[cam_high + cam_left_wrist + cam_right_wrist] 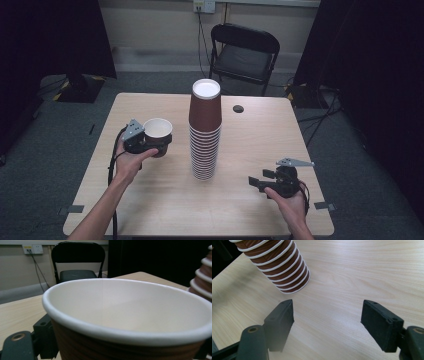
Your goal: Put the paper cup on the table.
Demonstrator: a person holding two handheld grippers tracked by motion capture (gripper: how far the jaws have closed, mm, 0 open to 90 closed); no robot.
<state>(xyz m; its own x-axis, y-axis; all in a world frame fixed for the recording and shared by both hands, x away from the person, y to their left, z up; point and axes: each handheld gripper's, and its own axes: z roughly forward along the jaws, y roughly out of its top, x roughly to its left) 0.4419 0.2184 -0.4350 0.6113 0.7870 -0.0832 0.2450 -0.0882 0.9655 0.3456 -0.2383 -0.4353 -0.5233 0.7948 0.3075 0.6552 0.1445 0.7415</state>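
A tall stack of brown paper cups [205,130] stands upside down at the middle of the wooden table [260,135]; its lower white rims [279,267] show in the right gripper view. My left gripper [159,143] is shut on a single brown cup [158,131], held upright left of the stack and just above the table. Its white inside [130,307] looms close in the left gripper view. My right gripper [262,178] is open and holds nothing, low over the table to the front right of the stack, its jaws wide apart [327,310].
A black folding chair [243,50] stands behind the table. A small dark hole [238,108] sits in the tabletop behind the stack, to the right. Black curtains hang at both sides. Bare wood lies between the stack and the front edge.
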